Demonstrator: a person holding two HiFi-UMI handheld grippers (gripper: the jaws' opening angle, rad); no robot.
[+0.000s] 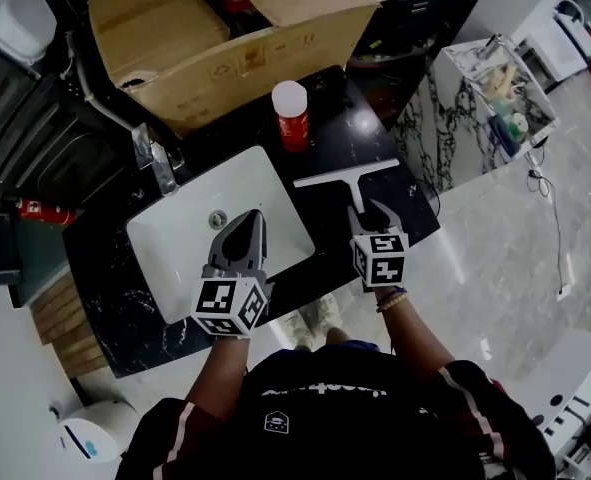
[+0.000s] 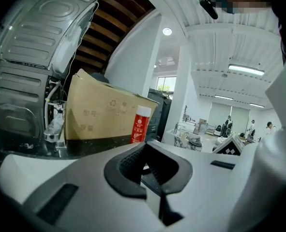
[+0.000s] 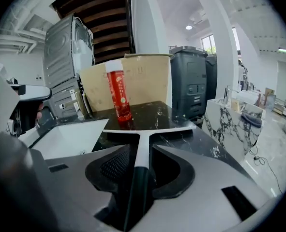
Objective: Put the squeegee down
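Black veined stone makes up the worktop (image 1: pixel 375 133), with a white rectangular sink (image 1: pixel 175 243) set into its left half and a chrome tap (image 1: pixel 157 166) at the sink's far left corner. At the far edge stands a large open cardboard box (image 1: pixel 175 38). Just in front of it is a red spray can (image 1: pixel 292 118) with a white cap, upright and a little right of the sink. Pale marbled floor stretches away on the right, where a small marble-sided stand (image 1: pixel 495 93) holds odds and ends.

The squeegee (image 1: pixel 343 176) lies on the dark stone right of the sink. Its pale blade runs crosswise at the far end, near the red can but apart from it, and its handle points back toward the person. The dark near end of that handle sits between the jaws of the right claw (image 1: pixel 367 216), which tilts downward over it. The right gripper view shows the claw released: the ribbed pads stand wide, with dark gaps on either side of the handle, so nothing presses on it.

The left claw (image 1: pixel 247 223) hangs over the sink near the drain, pointing toward the box. It is clenched, its jaws drawn to a point, and it carries nothing.
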